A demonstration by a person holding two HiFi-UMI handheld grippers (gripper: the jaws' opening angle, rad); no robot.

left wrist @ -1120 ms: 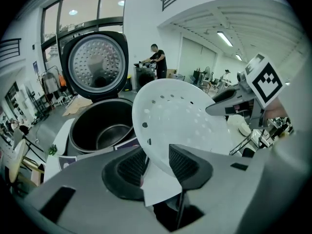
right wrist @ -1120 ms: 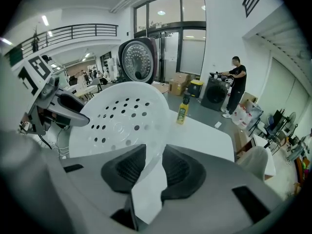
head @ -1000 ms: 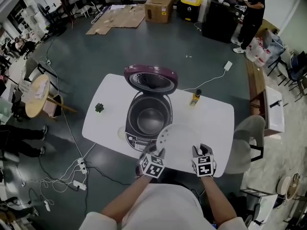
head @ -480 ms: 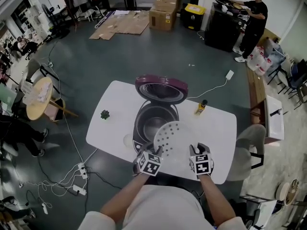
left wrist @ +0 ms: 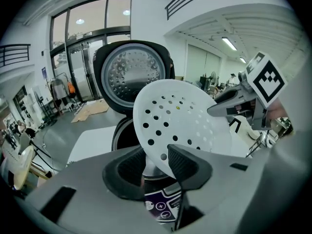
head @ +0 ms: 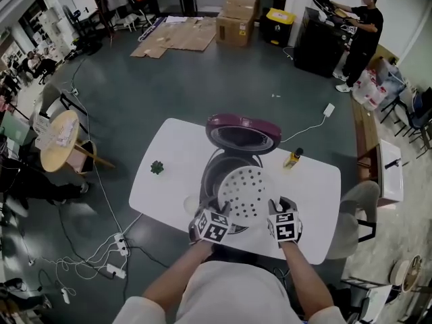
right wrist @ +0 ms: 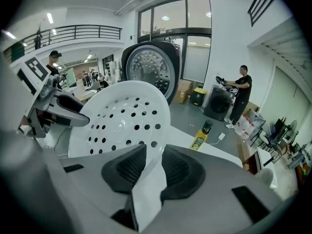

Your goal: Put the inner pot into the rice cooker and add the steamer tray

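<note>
While the rice cooker (head: 210, 178) is sitting at the middle of the white table (head: 169, 189), with its purple lid (head: 243, 132) standing open toward the far edge, the person is holding the perforated white steamer tray (head: 244, 193) at a tilt just over the cooker's open mouth. The left tongs (head: 221, 210) are gripping the tray's near-left rim and the right tongs (head: 278, 206) its near-right rim, each pair of jaws pressing on the thin plastic. A yellow bottle (head: 293, 158) is standing to the right of the cooker near the far edge, and a small green object (head: 157, 167) is lying toward the left edge.
</note>
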